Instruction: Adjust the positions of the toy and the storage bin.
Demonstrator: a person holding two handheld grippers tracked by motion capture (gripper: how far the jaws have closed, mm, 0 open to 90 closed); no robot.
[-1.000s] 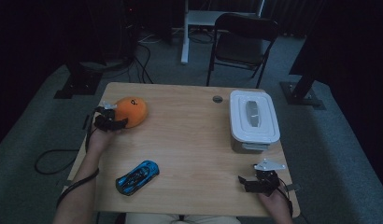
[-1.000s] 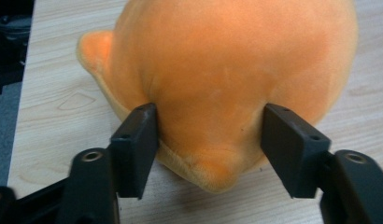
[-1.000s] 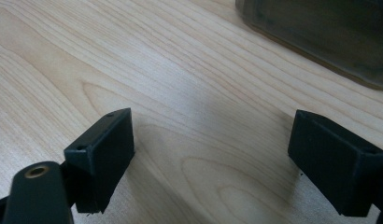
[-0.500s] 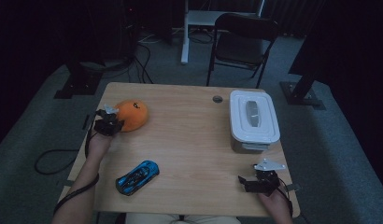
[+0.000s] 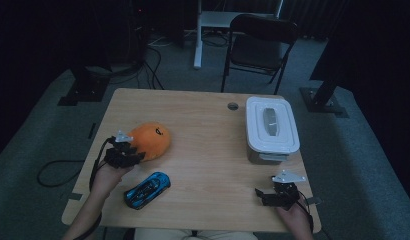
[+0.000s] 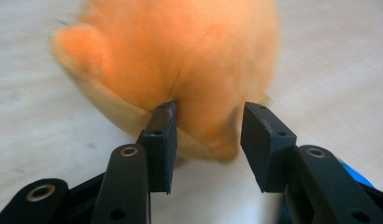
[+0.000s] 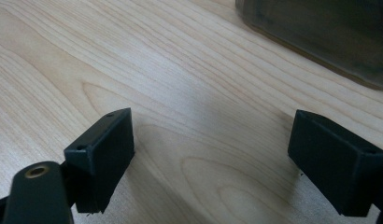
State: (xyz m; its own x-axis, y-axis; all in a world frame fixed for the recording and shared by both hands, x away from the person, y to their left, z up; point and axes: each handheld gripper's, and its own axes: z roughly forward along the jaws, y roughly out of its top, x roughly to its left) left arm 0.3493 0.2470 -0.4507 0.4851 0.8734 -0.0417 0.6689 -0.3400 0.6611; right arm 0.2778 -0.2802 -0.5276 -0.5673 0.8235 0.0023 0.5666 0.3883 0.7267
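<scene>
The orange plush toy (image 5: 150, 140) is being pinched at its near edge by the left gripper (image 5: 128, 152), jaws just reopened slightly, at the table's (image 5: 203, 115) left side. A blue toy car (image 5: 147, 189) lies nearby. The right gripper (image 5: 265, 196) is being held wide open, empty, beside the lidded white container (image 5: 271, 128).

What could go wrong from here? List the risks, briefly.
1. The left gripper has just been opening its jaws, and only the low edge of the orange plush toy sits between them. The soft toy could slip free if it is lifted or dragged.
2. The blue toy car lies close by that hand, near the front edge of the table. A careless sweep might knock it off.
</scene>
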